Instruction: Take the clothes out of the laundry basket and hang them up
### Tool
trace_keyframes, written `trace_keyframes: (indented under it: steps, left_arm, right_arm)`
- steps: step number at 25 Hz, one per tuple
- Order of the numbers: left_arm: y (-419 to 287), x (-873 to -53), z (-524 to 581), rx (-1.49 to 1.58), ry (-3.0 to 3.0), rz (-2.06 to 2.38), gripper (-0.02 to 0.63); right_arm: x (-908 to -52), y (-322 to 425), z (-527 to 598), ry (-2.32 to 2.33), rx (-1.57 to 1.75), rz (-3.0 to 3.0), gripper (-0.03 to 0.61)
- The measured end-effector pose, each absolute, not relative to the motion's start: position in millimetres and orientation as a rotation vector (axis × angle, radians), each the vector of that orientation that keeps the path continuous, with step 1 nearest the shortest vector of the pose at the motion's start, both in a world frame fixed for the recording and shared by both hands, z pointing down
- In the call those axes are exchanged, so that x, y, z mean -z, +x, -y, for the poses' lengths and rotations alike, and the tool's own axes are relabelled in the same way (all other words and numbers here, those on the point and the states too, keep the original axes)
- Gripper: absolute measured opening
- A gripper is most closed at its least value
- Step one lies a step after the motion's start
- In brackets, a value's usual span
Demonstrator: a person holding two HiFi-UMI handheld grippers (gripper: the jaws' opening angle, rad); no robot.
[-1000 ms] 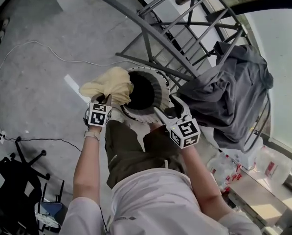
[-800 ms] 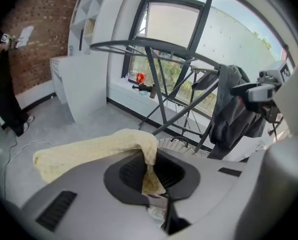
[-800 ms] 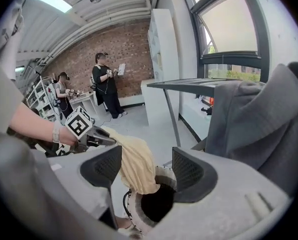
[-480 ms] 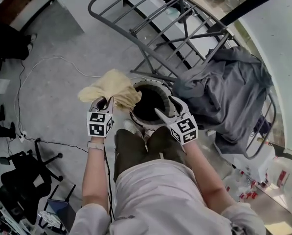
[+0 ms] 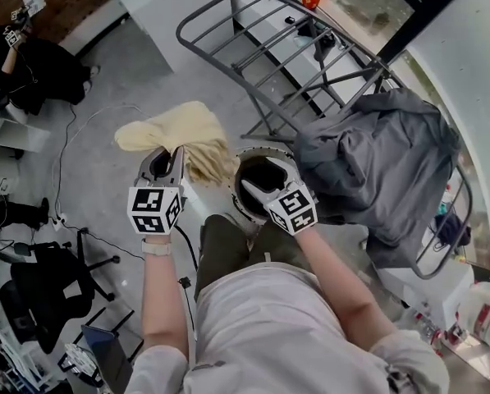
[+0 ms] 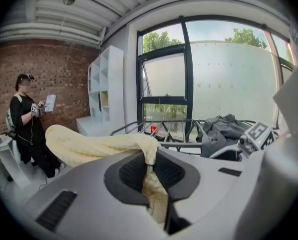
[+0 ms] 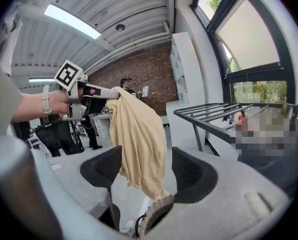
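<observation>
My left gripper point(image 5: 169, 164) is shut on a pale yellow cloth point(image 5: 177, 130) and holds it up, left of the round laundry basket point(image 5: 243, 208). The left gripper view shows the cloth point(image 6: 89, 145) pinched between the black pads point(image 6: 169, 171), draping away to the left. My right gripper point(image 5: 265, 189) hovers open over the basket's dark mouth. In the right gripper view the cloth point(image 7: 139, 134) hangs beyond the open jaws, apart from them, with the basket rim point(image 7: 156, 209) just below. A grey metal drying rack point(image 5: 269, 48) stands behind, and a dark grey garment point(image 5: 384, 158) is draped on its right side.
A person point(image 6: 25, 114) stands at the brick wall, far left. A black office chair point(image 5: 35, 281) and cables point(image 5: 72, 134) are on the floor at left. White shelving point(image 6: 106, 94) stands beside the windows. Bottles point(image 5: 483, 306) sit at lower right.
The left gripper has lifted the yellow cloth up and leftwards, away from the basket. The right gripper has come in over the basket mouth. The head view has tilted towards the rack.
</observation>
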State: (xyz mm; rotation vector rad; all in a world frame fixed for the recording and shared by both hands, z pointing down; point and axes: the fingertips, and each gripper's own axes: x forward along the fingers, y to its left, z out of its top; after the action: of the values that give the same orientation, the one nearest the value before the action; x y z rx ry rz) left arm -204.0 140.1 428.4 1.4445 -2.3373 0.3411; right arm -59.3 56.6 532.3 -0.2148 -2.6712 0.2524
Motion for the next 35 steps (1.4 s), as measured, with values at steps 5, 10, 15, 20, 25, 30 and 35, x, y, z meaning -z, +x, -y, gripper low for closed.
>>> trace_keyframes:
  steps: [5,10,15,20,25,30,35]
  left_arm:
    - [-213,-358,-147,-0.303,1.497,2.457,0.031]
    - [-230,-307,-156,-0.216,1.556,2.496,0.031]
    - [-278,-289,-176,-0.146,1.644,2.464,0.031]
    - [-352,-295,-214,-0.173,1.67,2.433,0.031]
    - [-414,-307,-231,-0.306,1.726,2.406,0.032]
    - [-450,-309,-213,-0.34,1.802,2.397,0.034]
    - [-468,-304,-153,-0.376,1.933,2.36,0.038]
  right_arm:
    - [-517,-100,-99,-0.323,-0.251,2.686,0.311]
    - [-514,-150,-131,-0.31,-0.272,2.668,0.311]
    - [-522,-209,-128,-0.116,-0.25,2.643,0.173]
    - [-486,-241,-99,0.156,-0.162,2.738,0.017]
    - [-420,-262,-70,0.424,0.006,2.83,0.017]
    - [-353,-272,-52,0.584,0.184,2.883,0.017]
    - [-316,-272,-11,0.744,0.273,2.851,0.017]
